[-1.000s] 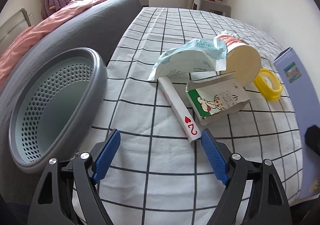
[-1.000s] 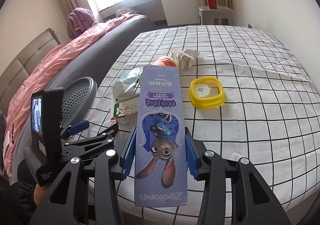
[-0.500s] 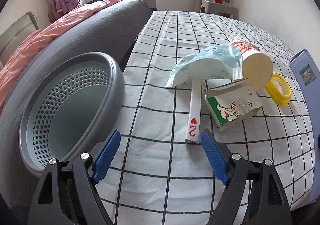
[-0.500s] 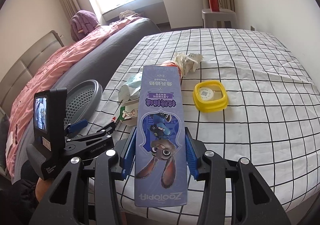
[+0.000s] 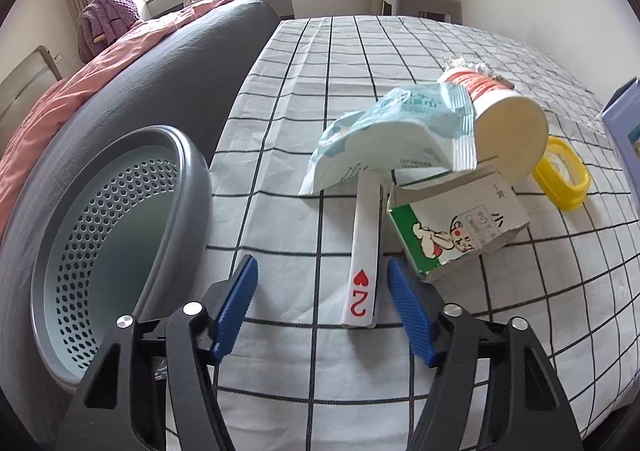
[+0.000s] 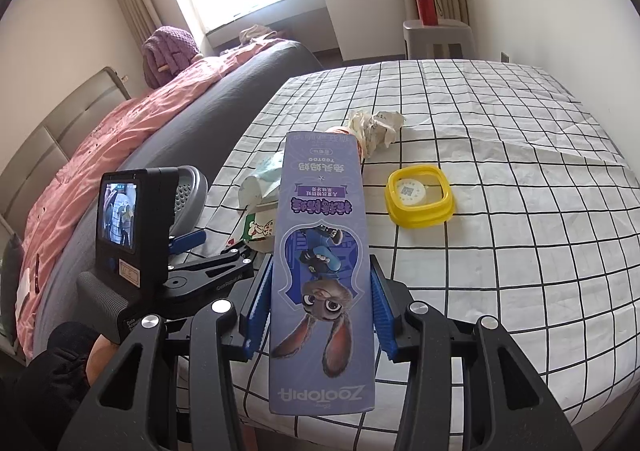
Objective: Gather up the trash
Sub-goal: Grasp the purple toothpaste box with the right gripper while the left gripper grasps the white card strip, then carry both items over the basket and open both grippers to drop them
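Closing in, I am narrowing the left hand-held gripper [image 5: 320, 291] around the playing card [image 5: 365, 251], apparently not yet pinched; right hand-held gripper [image 6: 320, 307] is clenching the toothpaste box [image 6: 322, 271]; basket [image 5: 80, 251] is sitting empty.

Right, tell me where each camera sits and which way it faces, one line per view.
Left wrist: on the left gripper, looking down at the two-of-hearts card, jaws open around it and just narrowed; wastebasket at left.
Right wrist: on the right gripper, shut on the Zootopia toothpaste box; the left gripper and a hand show.
Shared: milk carton, yellow lid, checked sheet.
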{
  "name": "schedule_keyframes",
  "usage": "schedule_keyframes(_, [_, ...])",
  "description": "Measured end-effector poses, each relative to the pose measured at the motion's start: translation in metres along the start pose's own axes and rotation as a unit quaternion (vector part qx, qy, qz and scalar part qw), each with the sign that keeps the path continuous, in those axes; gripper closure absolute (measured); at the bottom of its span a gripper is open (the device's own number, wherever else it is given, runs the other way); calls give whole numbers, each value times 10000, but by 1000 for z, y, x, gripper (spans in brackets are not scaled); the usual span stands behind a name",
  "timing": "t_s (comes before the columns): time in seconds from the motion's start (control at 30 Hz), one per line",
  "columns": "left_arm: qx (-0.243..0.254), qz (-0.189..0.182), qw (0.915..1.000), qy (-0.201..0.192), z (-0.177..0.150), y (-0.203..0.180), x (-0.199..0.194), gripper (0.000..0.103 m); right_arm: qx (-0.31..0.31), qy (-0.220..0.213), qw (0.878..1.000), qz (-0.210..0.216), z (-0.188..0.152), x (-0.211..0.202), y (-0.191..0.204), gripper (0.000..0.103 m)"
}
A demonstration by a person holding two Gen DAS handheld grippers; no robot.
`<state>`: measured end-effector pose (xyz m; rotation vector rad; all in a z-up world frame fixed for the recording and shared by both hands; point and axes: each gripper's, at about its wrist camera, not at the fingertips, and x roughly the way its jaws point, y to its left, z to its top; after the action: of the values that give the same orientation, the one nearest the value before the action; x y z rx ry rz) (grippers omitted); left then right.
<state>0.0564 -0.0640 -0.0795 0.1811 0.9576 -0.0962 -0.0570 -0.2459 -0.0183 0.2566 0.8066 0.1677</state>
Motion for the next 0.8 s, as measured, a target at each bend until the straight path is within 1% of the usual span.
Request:
schedule_keyframes(0.03, [2,-42,10000,7,1,0,1,45,-1,-3,10000,6,0,-1,0,59])
schedule_keyframes(0.1, [-38,-189,9998,23,2,1,1,60,-5,-7,10000,1,0,-1,0,59])
schedule_keyframes(0.13, [-70,-291,9995,39,2,2,1,64,1,-5,10000,2,0,0,-1,59])
schedule_keyframes(0.2, [-94,-430,9990,57,1,2,0,86,11,-2,10000,-11,-1,0,-1,59])
schedule_keyframes(0.23, [-90,-475,9988,64,0,2,-1,91,18,2,10000,-11,-1,0,-1,59])
schedule_keyframes(0.37, [-101,-566,9983,66,-8,5,-8,91,18,12,10000,-21,-2,1,-1,59])
schedule_keyframes(0.5, [-127,-550,9984,12,-18,12,-21,91,5,21,10000,-33,-2,2,1,59])
schedule_keyframes(0.67, [-184,-507,9983,-233,-22,28,-48,91,-16,77,10000,22,-1,5,7,59])
schedule_keyframes(0.8, [-165,-425,9981,-418,-21,43,-68,91,-109,119,9998,90,4,10,22,59])
